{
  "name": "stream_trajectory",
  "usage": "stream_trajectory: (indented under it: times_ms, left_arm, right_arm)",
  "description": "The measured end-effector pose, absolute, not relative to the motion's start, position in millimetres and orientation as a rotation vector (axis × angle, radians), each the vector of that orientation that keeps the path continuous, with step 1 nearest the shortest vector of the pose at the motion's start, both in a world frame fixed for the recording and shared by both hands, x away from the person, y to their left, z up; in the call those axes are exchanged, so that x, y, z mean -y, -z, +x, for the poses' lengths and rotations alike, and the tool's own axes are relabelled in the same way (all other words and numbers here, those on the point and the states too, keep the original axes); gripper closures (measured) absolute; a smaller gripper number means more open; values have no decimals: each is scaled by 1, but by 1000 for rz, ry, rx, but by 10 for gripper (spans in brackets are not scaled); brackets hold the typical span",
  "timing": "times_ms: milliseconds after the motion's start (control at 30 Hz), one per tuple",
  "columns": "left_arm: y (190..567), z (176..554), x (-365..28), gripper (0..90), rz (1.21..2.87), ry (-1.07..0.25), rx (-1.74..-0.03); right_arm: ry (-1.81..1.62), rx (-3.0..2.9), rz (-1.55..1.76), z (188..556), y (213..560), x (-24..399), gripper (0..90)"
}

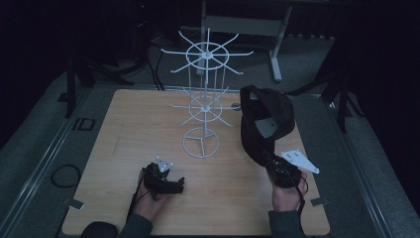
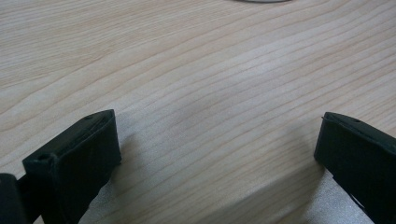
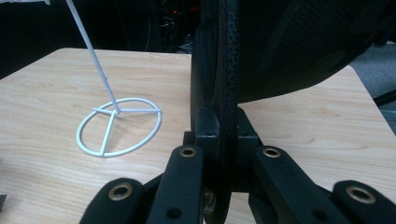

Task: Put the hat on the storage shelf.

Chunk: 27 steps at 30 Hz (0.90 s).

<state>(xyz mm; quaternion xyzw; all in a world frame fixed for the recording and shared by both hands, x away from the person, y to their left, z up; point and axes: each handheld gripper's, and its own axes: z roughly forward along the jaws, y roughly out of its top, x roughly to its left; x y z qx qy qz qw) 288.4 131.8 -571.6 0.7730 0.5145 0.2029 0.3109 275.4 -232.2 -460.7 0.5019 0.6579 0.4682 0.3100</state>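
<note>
Cap (image 3: 299, 42) crown cut off above

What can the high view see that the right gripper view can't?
The high view alone takes in the rack's spoked upper tiers, both hands, the left gripper and the floor around the table. The right gripper view alone gives the close-up: the jaws of the right gripper shut on the edge of the black cap. Both share the cap, the wooden table and the rack's white ring base.
</note>
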Motion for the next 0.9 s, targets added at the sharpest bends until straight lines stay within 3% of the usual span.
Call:
stream_trajectory:
  times_ms: [900]
  left_arm:
    - [572, 288, -132, 2, 2041, -536, -1357]
  right_arm:
    - [-1238, -1726, 1261, 279, 439, 231, 860]
